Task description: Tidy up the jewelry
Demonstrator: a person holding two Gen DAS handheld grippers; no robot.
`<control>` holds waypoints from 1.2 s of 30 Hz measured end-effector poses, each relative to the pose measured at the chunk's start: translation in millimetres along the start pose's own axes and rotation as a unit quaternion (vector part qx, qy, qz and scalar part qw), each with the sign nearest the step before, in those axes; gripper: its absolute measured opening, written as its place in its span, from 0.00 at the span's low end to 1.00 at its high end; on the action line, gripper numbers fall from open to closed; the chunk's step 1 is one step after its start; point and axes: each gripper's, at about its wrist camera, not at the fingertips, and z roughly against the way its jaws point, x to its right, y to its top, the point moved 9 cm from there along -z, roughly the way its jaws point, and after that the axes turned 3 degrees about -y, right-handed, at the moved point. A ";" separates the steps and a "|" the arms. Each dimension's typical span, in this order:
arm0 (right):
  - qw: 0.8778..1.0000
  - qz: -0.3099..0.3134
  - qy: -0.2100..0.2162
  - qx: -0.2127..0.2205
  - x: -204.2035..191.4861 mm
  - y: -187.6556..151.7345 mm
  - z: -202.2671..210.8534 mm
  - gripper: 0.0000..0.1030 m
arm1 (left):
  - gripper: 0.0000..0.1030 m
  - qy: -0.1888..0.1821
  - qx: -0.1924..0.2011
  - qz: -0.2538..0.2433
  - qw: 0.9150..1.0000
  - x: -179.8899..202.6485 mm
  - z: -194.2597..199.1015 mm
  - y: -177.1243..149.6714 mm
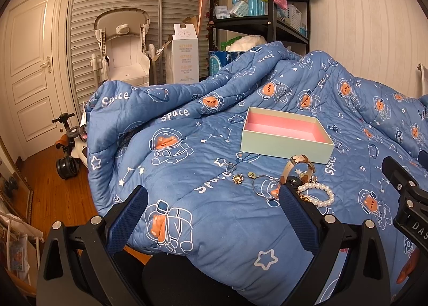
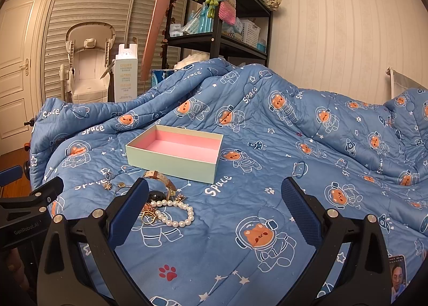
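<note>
Left gripper (image 1: 212, 211) and right gripper (image 2: 215, 200): fingers spread wide, holding nothing. White pearl bracelet (image 2: 175, 212) and beige-strap watch (image 2: 160, 180) by right gripper's left fingertip; empty pale-green, pink-lined box (image 2: 174, 164) beyond, likely waiting for jewelry.

An open box (image 2: 174, 153), pale green outside and pink inside, sits empty on the blue quilt, ahead of both claws and past the jewelry. Just in front of its near wall a watch (image 2: 160, 179) with a tan strap stands on edge, curled in a loop. Nearer still, a pearl bracelet (image 2: 175, 212) lies flat in a ring, right by the inner finger of each claw, with gold pieces (image 2: 148, 215) tangled against it. To the left of the watch lie a thin bangle (image 1: 263, 185), a small gold brooch (image 1: 238, 178), a tiny charm (image 1: 251, 173) and a ring (image 1: 230, 166), each apart.
</note>
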 end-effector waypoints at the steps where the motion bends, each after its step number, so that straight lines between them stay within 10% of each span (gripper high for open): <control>1: 1.000 0.000 0.000 0.000 -1.4 -0.6 -0.5 0.95 | 0.93 0.000 0.000 0.000 1.000 -0.1 0.1 0.0; 36: 0.999 0.008 0.025 -0.031 -11.2 -11.2 -12.9 0.95 | 0.93 -0.017 -0.013 0.004 1.000 3.2 -7.8 -10.2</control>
